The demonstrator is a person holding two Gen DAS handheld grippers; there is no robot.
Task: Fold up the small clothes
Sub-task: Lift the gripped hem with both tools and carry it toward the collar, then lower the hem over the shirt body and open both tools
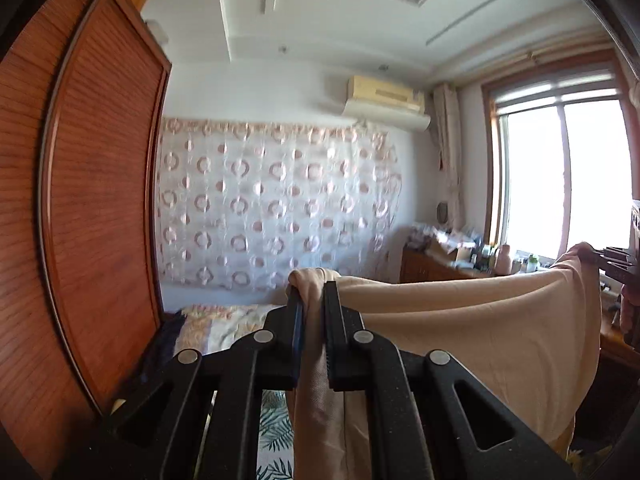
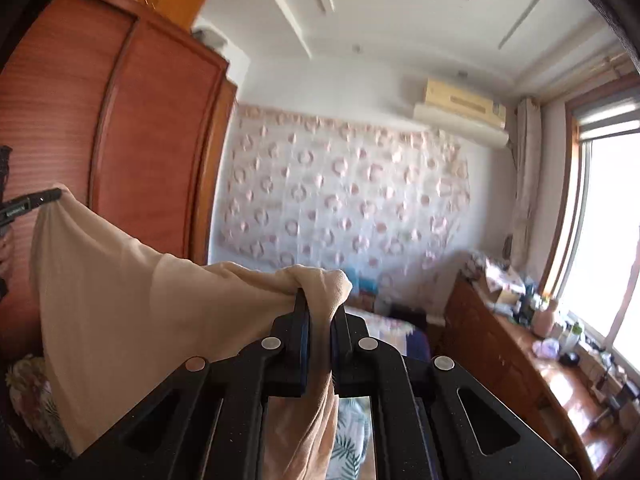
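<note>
A peach-coloured garment (image 1: 500, 320) hangs stretched in the air between my two grippers. My left gripper (image 1: 313, 294) is shut on one bunched corner of it, and cloth trails down between its fingers. In the left wrist view the right gripper (image 1: 600, 258) pinches the other corner at the far right edge. My right gripper (image 2: 322, 306) is shut on its bunched corner of the garment (image 2: 120, 288). In the right wrist view the left gripper (image 2: 54, 195) holds the opposite corner at the far left. Both grippers point nearly level, above the bed.
A tall wooden wardrobe (image 1: 92, 200) stands close on the left. A bed with a floral cover (image 1: 224, 324) lies below. A low wooden cabinet (image 2: 516, 356) crowded with small items runs under the window (image 1: 568, 176) on the right. A patterned curtain (image 2: 344, 200) covers the far wall.
</note>
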